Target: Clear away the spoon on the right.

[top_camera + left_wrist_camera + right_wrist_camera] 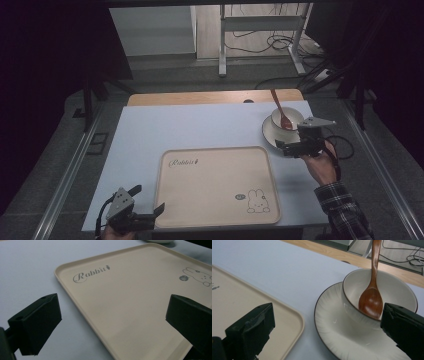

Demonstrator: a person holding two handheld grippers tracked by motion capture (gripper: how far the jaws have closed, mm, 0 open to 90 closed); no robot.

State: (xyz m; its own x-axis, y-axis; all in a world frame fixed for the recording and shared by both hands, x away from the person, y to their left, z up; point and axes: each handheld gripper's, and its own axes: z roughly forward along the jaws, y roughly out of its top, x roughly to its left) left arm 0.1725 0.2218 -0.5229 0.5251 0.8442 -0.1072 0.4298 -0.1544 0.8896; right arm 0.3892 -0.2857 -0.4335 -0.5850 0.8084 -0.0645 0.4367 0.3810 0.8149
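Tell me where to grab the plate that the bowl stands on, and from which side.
Take the plate by its near rim, on the side facing the right tool, coming in low from the tray side. The rim there is bare and thin, and the open jaws already straddle it. The bowl with the wooden spoon covers the plate's middle, so probably only the edge offers a hold.

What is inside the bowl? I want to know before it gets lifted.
A brown wooden spoon stands in the white bowl, handle leaning out over the rim. Its head covers part of the bowl's inside; the rest looks empty.
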